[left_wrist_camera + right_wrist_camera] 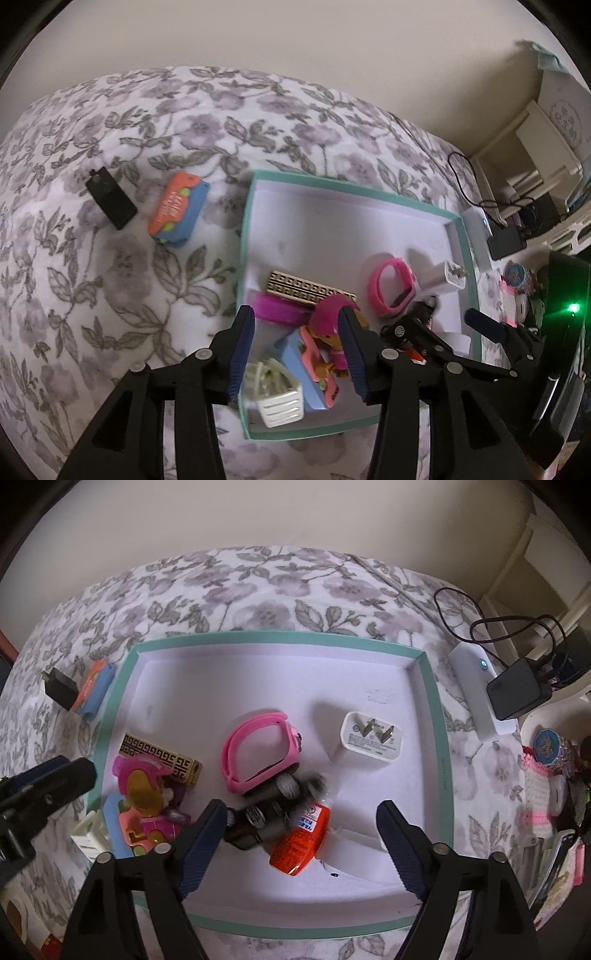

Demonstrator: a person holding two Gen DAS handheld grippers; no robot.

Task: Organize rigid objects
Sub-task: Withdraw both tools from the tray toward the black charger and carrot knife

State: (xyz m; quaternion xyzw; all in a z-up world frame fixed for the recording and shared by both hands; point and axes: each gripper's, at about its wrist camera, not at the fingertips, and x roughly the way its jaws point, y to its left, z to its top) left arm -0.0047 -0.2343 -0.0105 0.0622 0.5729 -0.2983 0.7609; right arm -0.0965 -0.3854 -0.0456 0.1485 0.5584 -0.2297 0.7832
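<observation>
Shallow box with teal rim [432, 686] sat on a bed with a flowered cover [110, 280]; most of the small things lay inside it.

Left tongs [295, 350] hung over the box's near-left corner, pointing steeply down; jaws parted, nothing pressed between the pads. Below the gap: a pink toy figure with a helmet [332, 314], a blue-and-pink toy [314, 373] and a white ribbed plug [280, 402], all lying in the box; whether the right-hand pad touched the figure, could not tell. A gold-patterned bar [310, 290] and a magenta piece [277, 310] lay just beyond the fingertips.

Right tongs [301, 834] hung over the near middle of the box; jaws spread wide, gripping nothing. Between the two fingers, on the box floor: an orange bottle [299, 843] with a black toy car [258, 823] touching its left side; the left finger stood just beside the car. A pink watch band [258, 753] lay beyond the car, and a white charger [367, 738] with prongs up lay to the right of the band, apart from it.

Outside the box, left of it on the cover: an orange-and-blue toy [177, 210] and a black adapter [110, 201], near each other. To the right of the box: a white power bank [480, 694] with a black charger block [517, 694] on it, cables attached.
</observation>
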